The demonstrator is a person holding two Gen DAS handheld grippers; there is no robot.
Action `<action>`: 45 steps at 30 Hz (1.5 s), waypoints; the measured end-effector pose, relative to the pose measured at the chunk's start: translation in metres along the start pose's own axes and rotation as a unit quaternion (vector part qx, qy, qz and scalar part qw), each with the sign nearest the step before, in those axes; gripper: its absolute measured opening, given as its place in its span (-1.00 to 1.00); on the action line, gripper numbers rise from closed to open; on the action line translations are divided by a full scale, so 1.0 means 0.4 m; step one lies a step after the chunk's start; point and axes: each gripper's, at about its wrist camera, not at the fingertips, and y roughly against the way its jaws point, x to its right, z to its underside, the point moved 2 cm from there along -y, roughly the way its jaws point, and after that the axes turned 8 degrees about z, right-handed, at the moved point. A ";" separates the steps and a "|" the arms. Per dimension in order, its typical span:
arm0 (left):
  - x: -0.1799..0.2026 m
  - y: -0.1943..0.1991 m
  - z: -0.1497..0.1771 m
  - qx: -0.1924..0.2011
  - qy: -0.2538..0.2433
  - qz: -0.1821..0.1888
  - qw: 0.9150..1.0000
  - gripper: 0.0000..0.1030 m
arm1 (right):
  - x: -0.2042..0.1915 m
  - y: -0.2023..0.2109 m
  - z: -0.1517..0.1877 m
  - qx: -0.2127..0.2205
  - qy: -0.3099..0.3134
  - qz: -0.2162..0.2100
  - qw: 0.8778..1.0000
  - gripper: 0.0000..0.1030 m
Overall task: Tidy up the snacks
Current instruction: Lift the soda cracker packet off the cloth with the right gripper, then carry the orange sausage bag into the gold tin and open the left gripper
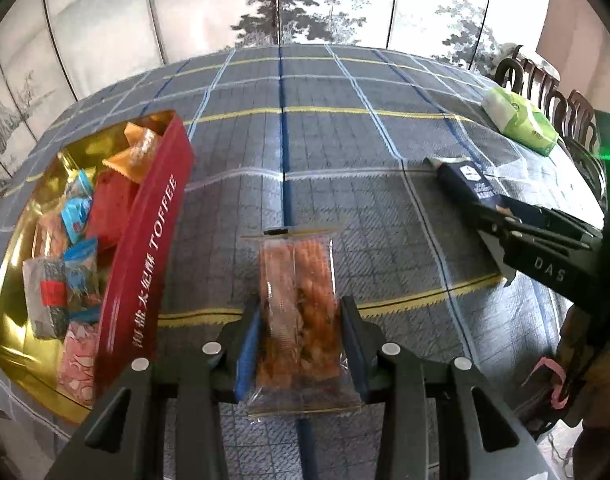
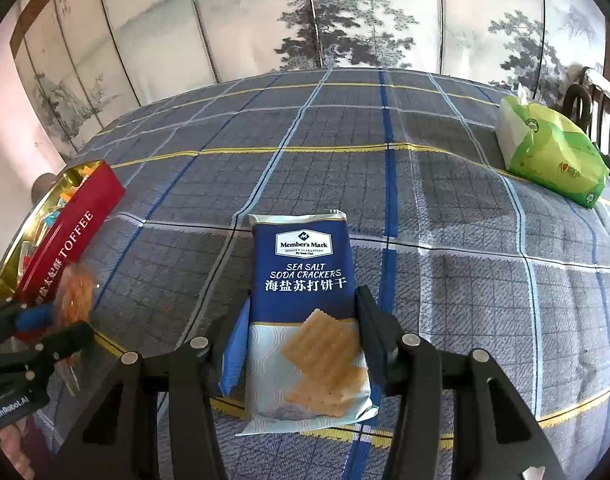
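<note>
My left gripper (image 1: pixel 299 308) is shut on a clear packet of orange snack (image 1: pixel 295 276), which it holds above the checked tablecloth just right of the red and gold toffee tin (image 1: pixel 145 248). The tin stands open with several wrapped snacks inside. In the right wrist view, my right gripper (image 2: pixel 303 314) is shut on a blue pack of sea salt soda crackers (image 2: pixel 305 264), held over the middle of the table. The left wrist view shows that pack (image 1: pixel 463 176) at the right, in the right gripper (image 1: pixel 501 210). The left gripper (image 2: pixel 53 322) and its orange packet (image 2: pixel 75 288) sit beside the tin (image 2: pixel 69 232).
A green and white tissue pack (image 2: pixel 553 152) lies at the table's far right edge, also visible as the tissue pack (image 1: pixel 517 120) in the left wrist view. Dark wooden chair backs (image 1: pixel 577 120) stand behind it. A painted folding screen closes off the far side.
</note>
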 end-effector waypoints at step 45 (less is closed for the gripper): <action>0.006 0.175 0.025 0.072 -0.016 -0.037 0.997 -0.26 | -0.023 -0.004 0.002 -0.003 0.027 0.033 0.999 -0.04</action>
